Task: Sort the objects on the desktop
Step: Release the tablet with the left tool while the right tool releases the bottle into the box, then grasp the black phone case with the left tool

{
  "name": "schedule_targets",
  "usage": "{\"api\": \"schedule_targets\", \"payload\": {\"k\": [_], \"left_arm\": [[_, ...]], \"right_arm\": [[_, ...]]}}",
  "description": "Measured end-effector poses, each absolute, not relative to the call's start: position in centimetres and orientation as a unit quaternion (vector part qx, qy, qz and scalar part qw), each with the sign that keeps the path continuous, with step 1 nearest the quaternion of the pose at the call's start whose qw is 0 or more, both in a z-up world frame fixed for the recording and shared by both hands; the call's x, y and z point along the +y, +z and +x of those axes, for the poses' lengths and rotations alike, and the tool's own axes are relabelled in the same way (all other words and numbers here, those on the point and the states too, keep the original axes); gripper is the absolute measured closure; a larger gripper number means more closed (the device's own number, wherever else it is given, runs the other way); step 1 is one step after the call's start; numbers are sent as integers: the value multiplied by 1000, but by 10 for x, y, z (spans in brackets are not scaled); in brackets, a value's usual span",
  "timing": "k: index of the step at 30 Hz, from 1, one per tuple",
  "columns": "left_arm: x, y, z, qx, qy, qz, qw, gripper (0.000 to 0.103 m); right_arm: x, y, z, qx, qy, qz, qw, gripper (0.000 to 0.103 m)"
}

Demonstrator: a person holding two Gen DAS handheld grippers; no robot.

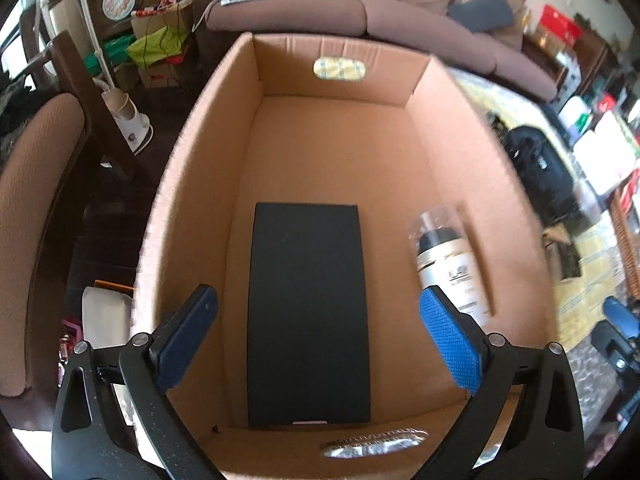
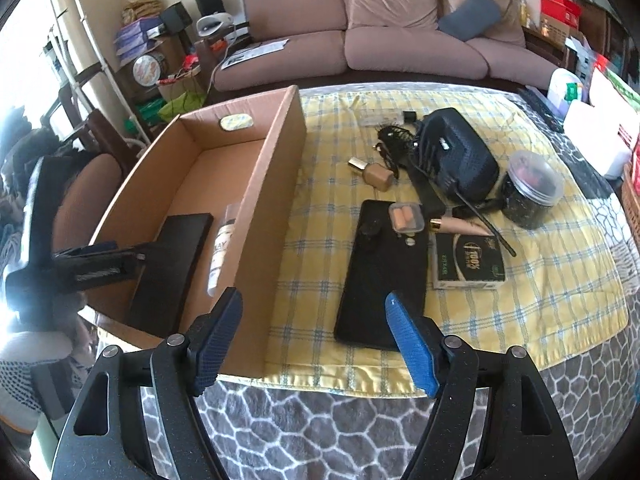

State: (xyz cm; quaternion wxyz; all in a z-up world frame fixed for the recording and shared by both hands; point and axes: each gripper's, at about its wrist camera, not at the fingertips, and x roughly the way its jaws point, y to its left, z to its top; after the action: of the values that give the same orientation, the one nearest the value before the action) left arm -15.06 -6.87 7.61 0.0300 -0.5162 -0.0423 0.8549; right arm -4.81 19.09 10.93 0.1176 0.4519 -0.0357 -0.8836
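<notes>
The left tongs (image 1: 318, 344) hang wide apart and empty over the open brown cardboard box (image 1: 200, 184), their blue-padded fingers (image 1: 450, 344) spread above its near end. On the box floor a flat black rectangular case (image 1: 308, 316) lies lengthwise near the middle. To its right, along the right wall, a white cylindrical bottle with a clear cap and black collar (image 1: 452, 264) lies on its side, apart from the case. A strip of silver foil (image 1: 372, 442) sits on the box's near edge.

The right tongs (image 2: 314, 344) are also spread wide with nothing between them, hovering over the near edge of the bench, just right of the box (image 2: 276, 184). The bench carries a yellow checked cloth (image 2: 540, 288) over a grey stone-patterned cover (image 2: 320, 432). On the cloth, just beyond the tongs, lies a long flat black pouch (image 2: 380, 280) with a small clear case of peach earplugs (image 2: 406, 218) resting on its far end. Right of the pouch sits a dark green printed carton (image 2: 466, 256); a beige tube with a gold cap (image 2: 460, 225) lies just beyond it. Farther off are a tan foundation bottle with a gold cap (image 2: 374, 174), a black zipped hard case (image 2: 456, 156) and a clear lidded round plastic jar with dark contents (image 2: 530, 188). A brown sofa (image 2: 360, 40) stands beyond the bench.
</notes>
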Motion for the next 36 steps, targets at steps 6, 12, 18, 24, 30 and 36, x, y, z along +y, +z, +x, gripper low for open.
{"api": "schedule_targets", "payload": {"k": [6, 12, 18, 24, 30, 36], "left_arm": [[-60, 104, -134, -53, 870, -486, 63, 0], [-17, 140, -113, -49, 883, -449, 126, 0], [57, 155, -97, -7, 885, -433, 172, 0], [134, 133, -87, 47, 878, -438, 188, 0], [188, 93, -87, 77, 870, -454, 176, 0], [214, 50, -104, 108, 870, -466, 122, 0]], "right_arm": [[215, 115, -46, -55, -887, 449, 97, 21], [252, 123, -43, -63, -893, 442, 63, 0], [314, 126, -43, -114, -892, 437, 26, 0], [361, 119, -42, -145, -890, 433, 3, 0], [400, 103, -43, -181, -888, 422, -15, 0], [418, 86, -47, -197, -885, 421, -16, 0]]}}
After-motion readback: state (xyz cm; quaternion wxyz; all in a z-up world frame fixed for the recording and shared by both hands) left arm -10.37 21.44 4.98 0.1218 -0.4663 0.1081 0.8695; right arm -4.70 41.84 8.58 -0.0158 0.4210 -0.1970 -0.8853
